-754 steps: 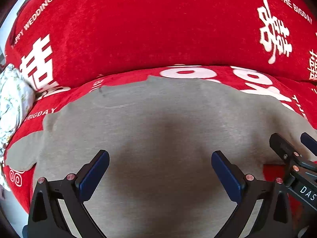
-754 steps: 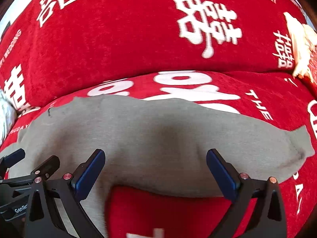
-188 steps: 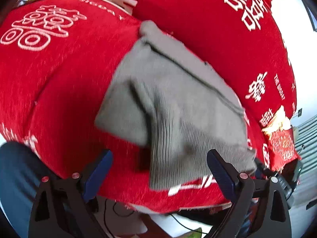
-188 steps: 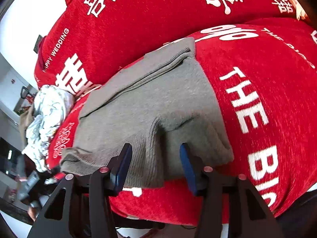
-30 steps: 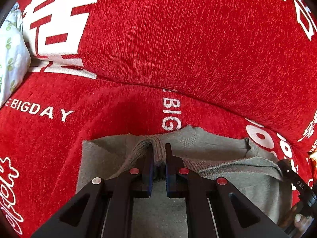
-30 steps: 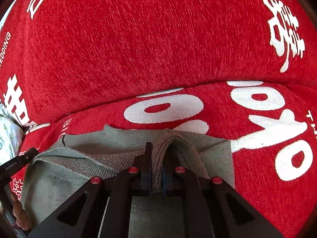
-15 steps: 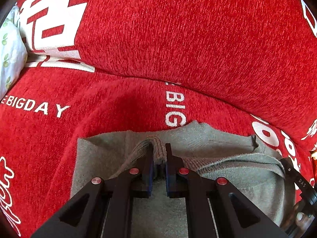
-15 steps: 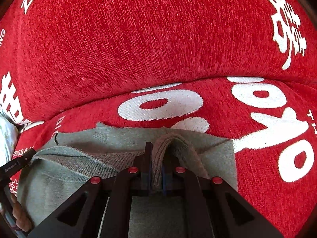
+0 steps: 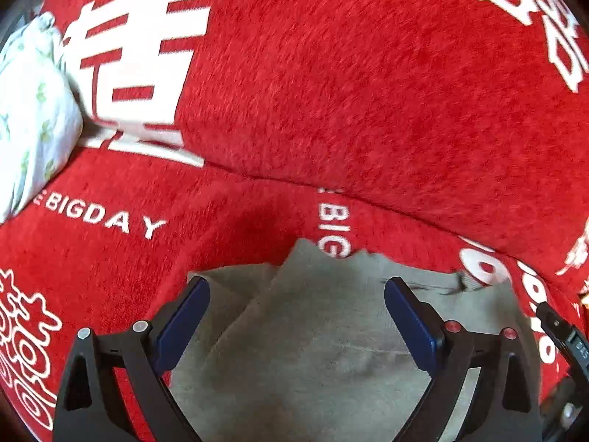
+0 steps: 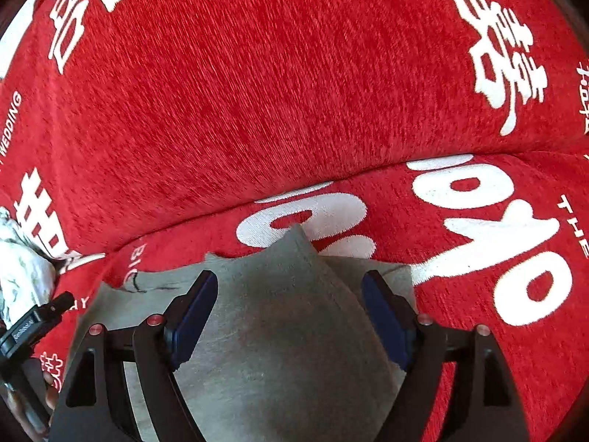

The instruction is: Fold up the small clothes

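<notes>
A grey knit garment (image 9: 313,339) lies folded on the red sofa seat, its far edge near the back cushion. My left gripper (image 9: 294,316) is open, its blue pads spread over the garment's left part, holding nothing. My right gripper (image 10: 291,309) is open over the garment (image 10: 287,331) on its right part, a pointed fold of cloth between the pads but not gripped. The right gripper's tip shows at the right edge of the left wrist view (image 9: 563,335). The left gripper's tip shows at the left edge of the right wrist view (image 10: 33,320).
The red sofa cover with white lettering (image 9: 331,92) rises as a back cushion just behind the garment. A white floral bundle (image 9: 29,110) lies at the far left of the seat, also in the right wrist view (image 10: 22,276).
Both grippers were shut on the garment's folded edge half a second ago. Now both have opened and let the cloth go; it lies flat on the layer below.
</notes>
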`<move>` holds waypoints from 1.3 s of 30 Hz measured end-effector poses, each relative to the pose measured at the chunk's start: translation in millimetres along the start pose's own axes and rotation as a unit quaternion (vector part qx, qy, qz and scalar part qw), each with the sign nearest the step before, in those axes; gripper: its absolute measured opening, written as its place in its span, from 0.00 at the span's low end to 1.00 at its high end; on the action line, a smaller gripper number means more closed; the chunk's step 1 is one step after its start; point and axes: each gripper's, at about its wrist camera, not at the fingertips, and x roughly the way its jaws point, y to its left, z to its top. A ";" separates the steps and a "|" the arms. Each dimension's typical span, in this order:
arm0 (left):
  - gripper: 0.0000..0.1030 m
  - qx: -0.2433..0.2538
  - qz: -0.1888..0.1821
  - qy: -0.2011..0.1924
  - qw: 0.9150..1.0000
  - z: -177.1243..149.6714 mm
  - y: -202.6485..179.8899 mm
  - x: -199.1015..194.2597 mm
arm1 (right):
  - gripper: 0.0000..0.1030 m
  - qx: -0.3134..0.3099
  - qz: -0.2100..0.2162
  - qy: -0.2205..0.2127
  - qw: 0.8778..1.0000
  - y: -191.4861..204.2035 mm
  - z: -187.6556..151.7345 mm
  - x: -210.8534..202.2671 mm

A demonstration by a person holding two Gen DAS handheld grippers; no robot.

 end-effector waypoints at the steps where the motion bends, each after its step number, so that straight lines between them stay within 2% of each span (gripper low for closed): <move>1: 0.94 0.004 -0.007 -0.003 1.000 -0.2 -0.6 -5.9 | 0.81 -0.005 -0.002 -0.005 1.000 1.5 -0.8 -4.2; 5: 0.94 0.031 -0.020 -0.040 0.999 -12.7 -6.1 -21.0 | 0.81 -0.043 -0.002 -0.013 0.999 16.8 -7.1 -14.2; 7: 0.94 0.047 -0.032 -0.033 0.998 -23.3 -14.4 -16.5 | 0.81 -0.075 -0.003 -0.011 0.997 31.7 -12.3 -11.8; 9: 0.94 0.076 -0.035 -0.009 0.996 -34.3 -26.2 -3.9 | 0.81 -0.116 -0.003 0.002 0.993 50.0 -20.9 -3.7; 12: 0.94 0.104 0.014 0.011 0.994 -45.3 -36.1 16.9 | 0.81 -0.187 -0.006 0.038 0.982 73.8 -35.2 14.2; 13: 0.94 0.102 0.036 0.018 0.994 -45.6 -31.4 26.1 | 0.81 -0.213 -0.023 0.049 0.975 77.8 -40.5 22.6; 15: 0.94 0.082 0.052 0.034 0.995 -44.8 -16.8 38.1 | 0.81 -0.232 -0.077 0.057 0.968 68.6 -45.2 35.8; 16: 0.94 0.062 0.054 0.042 0.996 -42.0 -3.9 42.9 | 0.81 -0.224 -0.083 0.055 0.969 60.5 -44.4 36.7; 18: 0.94 0.031 0.046 0.056 0.997 -38.6 12.8 46.4 | 0.81 -0.150 -0.061 0.061 0.985 27.0 -35.8 35.6; 19: 0.94 0.018 0.037 0.064 0.997 -36.6 20.2 47.6 | 0.81 -0.133 -0.059 0.062 0.987 18.9 -33.5 34.8; 21: 0.94 0.015 0.048 0.057 0.997 -36.4 24.9 41.2 | 0.81 -0.134 -0.060 0.061 0.987 15.6 -31.4 29.4; 22: 0.94 0.019 0.053 0.051 0.997 -37.7 23.9 35.0 | 0.81 -0.146 -0.076 0.056 0.985 20.3 -32.9 24.1; 24: 0.94 0.023 0.031 0.041 0.998 -44.0 18.9 18.3 | 0.81 -0.153 -0.094 0.035 0.983 28.8 -36.8 8.5; 25: 0.94 0.028 0.006 0.032 0.999 -51.2 13.7 5.0 | 0.81 -0.153 -0.086 0.018 0.984 34.2 -40.6 -2.9; 28: 0.94 0.064 -0.017 0.016 0.998 -77.3 -6.2 -16.7 | 0.82 -0.169 -0.019 -0.003 0.985 51.5 -65.1 -33.8; 30: 0.94 0.099 -0.008 0.002 0.995 -91.3 -24.4 -24.7 | 0.82 -0.211 -0.012 -0.004 0.977 68.7 -84.2 -38.9; 33: 0.94 0.130 0.031 0.004 0.991 -109.7 -32.1 -22.4 | 0.82 -0.243 -0.040 0.012 0.969 70.7 -101.0 -30.0; 34: 0.97 0.131 0.036 0.007 0.991 -112.7 -26.7 -18.6 | 0.81 -0.229 -0.051 0.017 0.972 60.7 -99.8 -25.9; 37: 1.00 0.105 0.026 0.013 0.994 -110.9 -6.6 -26.6 | 0.81 -0.173 -0.038 0.017 0.984 28.5 -92.5 -35.3; 38: 1.00 0.097 0.025 0.014 0.995 -111.1 -1.3 -31.6 | 0.81 -0.167 -0.044 0.017 0.985 23.1 -91.1 -40.3; 39: 1.00 0.090 0.027 0.011 0.995 -112.0 1.5 -37.3 | 0.82 -0.164 -0.070 0.014 0.984 20.0 -91.2 -45.9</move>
